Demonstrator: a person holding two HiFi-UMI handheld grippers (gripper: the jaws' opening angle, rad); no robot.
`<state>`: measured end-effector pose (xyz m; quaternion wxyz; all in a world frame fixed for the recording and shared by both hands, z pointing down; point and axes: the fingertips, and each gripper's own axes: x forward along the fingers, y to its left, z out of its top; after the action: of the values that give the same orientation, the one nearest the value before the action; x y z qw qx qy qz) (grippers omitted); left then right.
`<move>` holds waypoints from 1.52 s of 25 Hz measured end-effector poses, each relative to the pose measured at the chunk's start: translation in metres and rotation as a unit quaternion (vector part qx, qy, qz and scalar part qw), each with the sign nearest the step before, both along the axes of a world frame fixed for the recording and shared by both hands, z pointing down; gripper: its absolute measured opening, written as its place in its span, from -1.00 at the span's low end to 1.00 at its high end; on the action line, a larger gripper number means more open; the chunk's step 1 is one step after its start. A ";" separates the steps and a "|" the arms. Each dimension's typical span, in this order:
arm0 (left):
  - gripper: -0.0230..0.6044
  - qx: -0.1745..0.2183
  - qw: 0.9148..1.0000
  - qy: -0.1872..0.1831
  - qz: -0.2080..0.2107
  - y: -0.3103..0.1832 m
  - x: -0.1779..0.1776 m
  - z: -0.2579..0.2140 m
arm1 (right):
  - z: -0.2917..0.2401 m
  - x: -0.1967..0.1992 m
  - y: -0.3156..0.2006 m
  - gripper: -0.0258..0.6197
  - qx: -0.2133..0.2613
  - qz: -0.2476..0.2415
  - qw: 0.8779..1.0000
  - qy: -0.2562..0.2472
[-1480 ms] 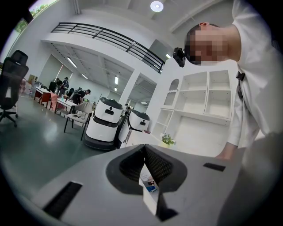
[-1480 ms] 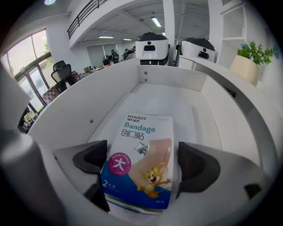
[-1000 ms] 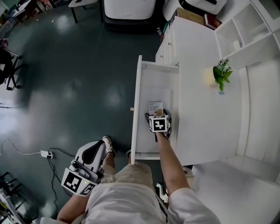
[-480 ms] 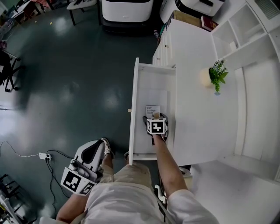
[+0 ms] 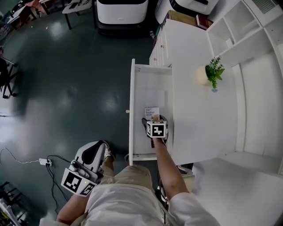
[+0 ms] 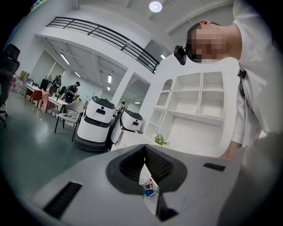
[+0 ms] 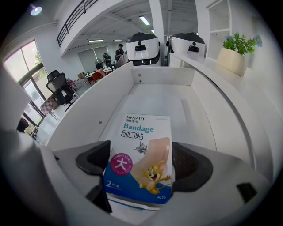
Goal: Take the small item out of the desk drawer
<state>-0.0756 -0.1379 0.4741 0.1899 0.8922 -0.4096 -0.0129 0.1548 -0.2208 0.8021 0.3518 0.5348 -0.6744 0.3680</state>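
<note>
The white desk drawer stands pulled open. A small bandage box, white and blue with a cartoon print, lies flat on the drawer floor. My right gripper reaches into the drawer, and its black pads press on both long sides of the bandage box. In the right gripper view, the right gripper straddles the near end of the box. My left gripper hangs low beside the person's left leg, away from the drawer. The left gripper holds nothing, its pads meeting.
The white desk top carries a potted plant. White shelving rises at the back right. Two white robot bases stand beyond the desk. A cable and plug lie on the dark floor at the left.
The head view has drifted, so the desk sits a little further left and lower. The right gripper stays over the near end of the box. The left gripper has not moved.
</note>
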 end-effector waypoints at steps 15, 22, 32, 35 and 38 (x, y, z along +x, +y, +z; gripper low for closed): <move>-0.87 0.033 0.999 0.014 0.036 -0.002 0.009 -0.027 | -0.072 0.002 0.009 0.48 0.066 0.041 0.996 -0.039; -0.87 0.058 0.997 0.021 0.048 -0.006 0.009 -0.048 | -0.128 0.003 0.007 0.47 0.118 0.062 0.989 -0.061; -0.87 0.101 0.993 0.034 0.055 -0.009 0.004 -0.082 | -0.237 0.008 0.011 0.48 0.231 0.080 0.965 -0.096; -0.87 0.113 0.991 0.041 0.053 -0.010 0.001 -0.094 | -0.273 0.010 0.016 0.48 0.269 0.080 0.955 -0.099; -0.87 0.123 0.990 0.051 0.050 -0.013 -0.003 -0.107 | -0.309 0.014 0.019 0.48 0.304 0.088 0.942 -0.109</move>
<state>-0.0784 -0.1511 0.3673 0.1000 0.9261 -0.3499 -0.0990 0.1684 -0.2016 0.4936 0.0632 0.6302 -0.7387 0.2304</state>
